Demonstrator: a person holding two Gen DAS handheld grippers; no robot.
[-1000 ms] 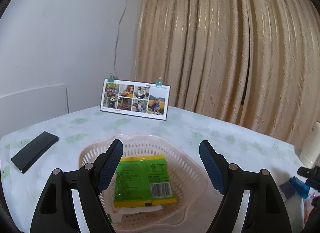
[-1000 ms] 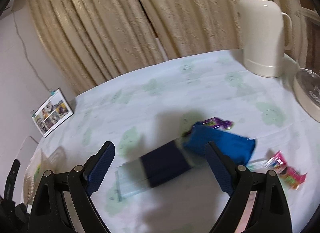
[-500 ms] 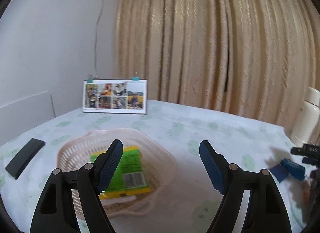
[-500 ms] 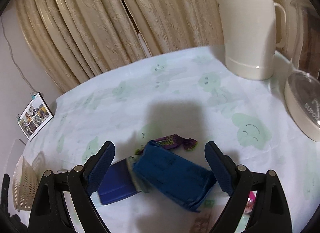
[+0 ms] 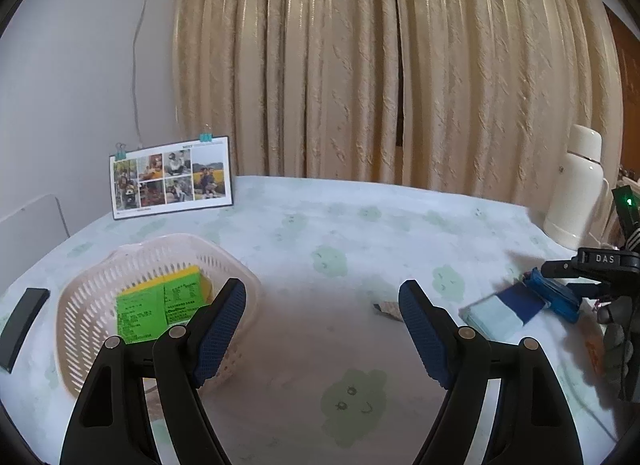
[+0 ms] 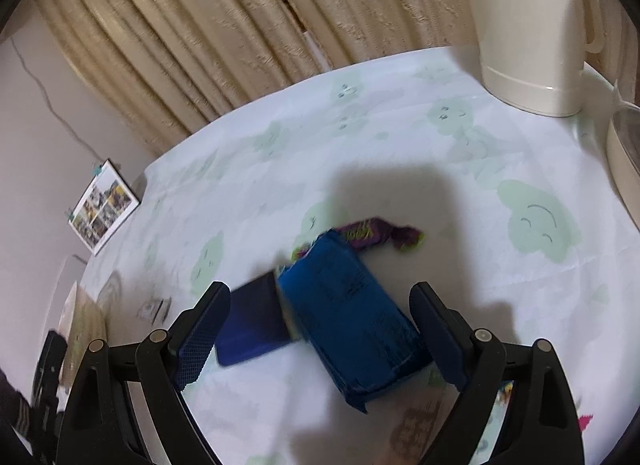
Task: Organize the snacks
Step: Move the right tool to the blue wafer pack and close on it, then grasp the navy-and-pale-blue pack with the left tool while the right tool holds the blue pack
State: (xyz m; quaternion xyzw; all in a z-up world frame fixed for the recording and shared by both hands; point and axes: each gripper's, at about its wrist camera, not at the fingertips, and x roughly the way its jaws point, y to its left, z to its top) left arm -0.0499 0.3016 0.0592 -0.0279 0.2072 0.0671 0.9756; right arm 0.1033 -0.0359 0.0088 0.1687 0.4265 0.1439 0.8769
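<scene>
A crinkly blue packet (image 6: pixel 352 317) lies at lower centre between the spread fingers of the right gripper (image 6: pixel 320 329); the left gripper (image 5: pixel 322 327), also agape, hovers beside a slotted plastic basket (image 5: pixel 80 305) holding a green packet (image 5: pixel 158 311).

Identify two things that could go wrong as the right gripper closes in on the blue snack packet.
1. The blue snack packet overlaps a dark navy packet and touches a purple candy; the open right gripper could drag either along.
2. The basket sits far over by the left gripper, so a loosely pinched packet might slip on the way across.
</scene>
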